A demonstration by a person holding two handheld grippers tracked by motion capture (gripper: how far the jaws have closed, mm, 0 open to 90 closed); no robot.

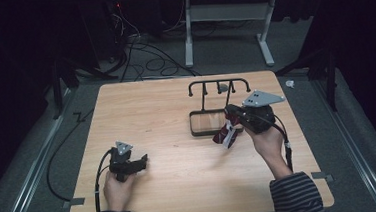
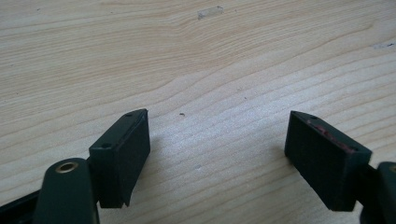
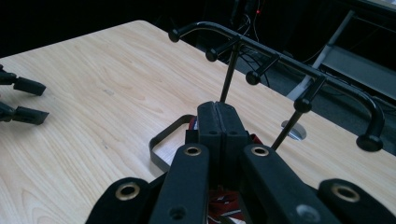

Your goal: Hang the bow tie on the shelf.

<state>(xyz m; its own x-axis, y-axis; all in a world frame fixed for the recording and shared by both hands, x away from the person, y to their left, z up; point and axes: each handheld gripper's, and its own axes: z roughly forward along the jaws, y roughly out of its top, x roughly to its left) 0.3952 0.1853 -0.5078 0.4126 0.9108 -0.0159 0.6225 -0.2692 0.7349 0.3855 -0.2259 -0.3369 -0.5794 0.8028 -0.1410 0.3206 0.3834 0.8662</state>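
1. Right gripper (image 1: pixel 232 114) has its jaws pressed together on a red, white and dark strip of cloth (image 1: pixel 226 133), which hangs from the jaws above the table (image 1: pixel 166 112), at the near right corner of the rack's tray (image 1: pixel 195 130). In the right gripper view little cloth shows above the pads. Judgement: the hold may be shallow, so a quick swing could let the strip slide out.
2. The rack (image 3: pixel 280 58) carries a row of short pegs (image 3: pixel 254 77) on a top bar, close ahead of the shut jaws. Risk: the jaws or the hanging end knock a peg or an upright and tip or shift the rack, which looks light.
3. Risk: the limp strip misses the peg and drops into the tray, or drapes unevenly and slides off.
4. Left gripper (image 1: pixel 142 162) rests low over bare wood near the table's front left, jaws wide apart and empty. It is well apart from the rack, so it cannot steady the base if the rack moves.
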